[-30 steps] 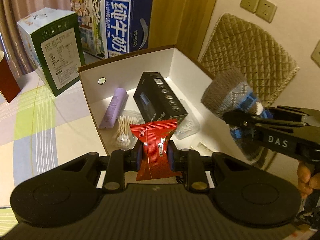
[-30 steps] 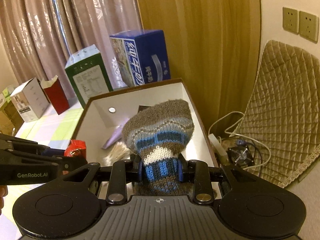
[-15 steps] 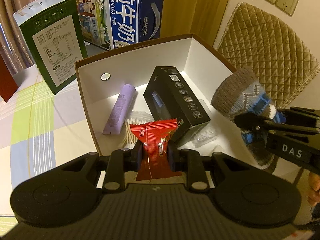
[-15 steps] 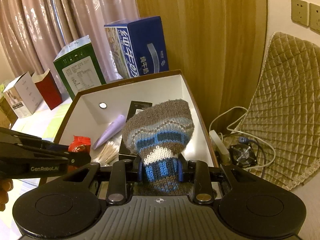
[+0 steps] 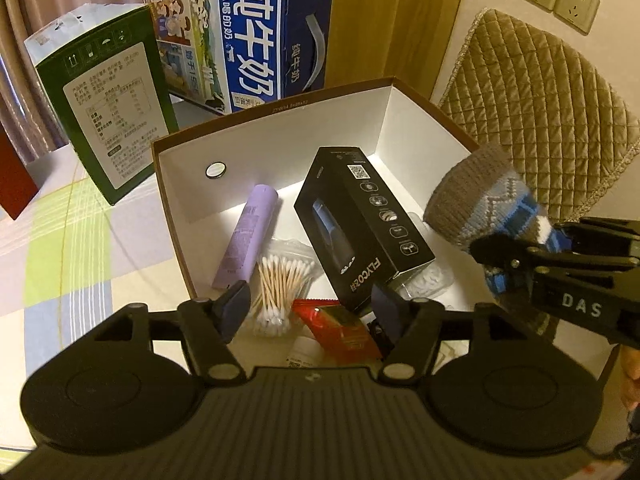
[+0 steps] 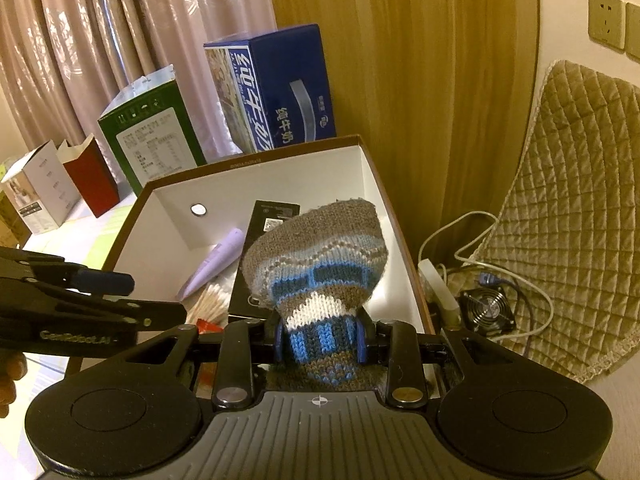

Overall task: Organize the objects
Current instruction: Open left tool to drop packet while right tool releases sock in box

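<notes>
My left gripper [image 5: 310, 308] hangs over the near edge of the white box with a brown rim [image 5: 280, 144]. Its jaws are opening, and the red snack packet [image 5: 340, 332] lies loose in the box below them, untouched by the pads. Inside the box there are also a black carton [image 5: 360, 228], a purple tube [image 5: 252, 236] and a pack of cotton swabs [image 5: 280, 284]. My right gripper [image 6: 320, 340] is shut on a brown, blue and white knitted sock [image 6: 320, 256], held above the box's right side. In the left wrist view the sock [image 5: 480, 204] shows at right.
Behind the box stand a blue milk carton [image 5: 240, 32] and a green carton [image 5: 104, 108], with a red box [image 6: 92, 176] and a white box [image 6: 40, 196] further left. To the right, a quilted cushion [image 6: 568, 208] leans on the wall above cables and a small fan [image 6: 486, 312].
The left jaws have opened and the red packet has dropped from them into the box. Both grippers came down closer to the box. The right gripper still grips the sock.
</notes>
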Motion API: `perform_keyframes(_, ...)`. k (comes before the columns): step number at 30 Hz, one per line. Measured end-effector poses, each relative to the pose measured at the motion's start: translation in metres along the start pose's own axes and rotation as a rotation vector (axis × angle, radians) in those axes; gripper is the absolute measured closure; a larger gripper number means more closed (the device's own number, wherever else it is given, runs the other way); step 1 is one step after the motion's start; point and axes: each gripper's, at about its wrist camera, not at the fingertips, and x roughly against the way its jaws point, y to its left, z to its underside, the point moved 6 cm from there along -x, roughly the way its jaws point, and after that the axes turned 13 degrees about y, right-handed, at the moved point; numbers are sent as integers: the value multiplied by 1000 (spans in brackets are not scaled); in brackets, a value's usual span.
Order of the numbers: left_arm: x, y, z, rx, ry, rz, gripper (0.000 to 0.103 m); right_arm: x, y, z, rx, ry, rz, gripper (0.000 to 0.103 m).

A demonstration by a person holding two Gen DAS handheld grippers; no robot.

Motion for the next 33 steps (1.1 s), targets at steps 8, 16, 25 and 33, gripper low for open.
perform_keyframes(8,7,2,2,8,-16,3,25,-1,2,-3,38,-41,18,41)
perform_keyframes(16,22,4,5,15,-43,3,13,14,3,4,42,-60,-4,28)
perform_keyframes(25,40,0,14,19,-68,0,9,34,4,18,24,-56,-28,17)
perform_keyframes(33,62,-5,28,26,-99,-1,4,59,8,31,6,-70,-42,2)
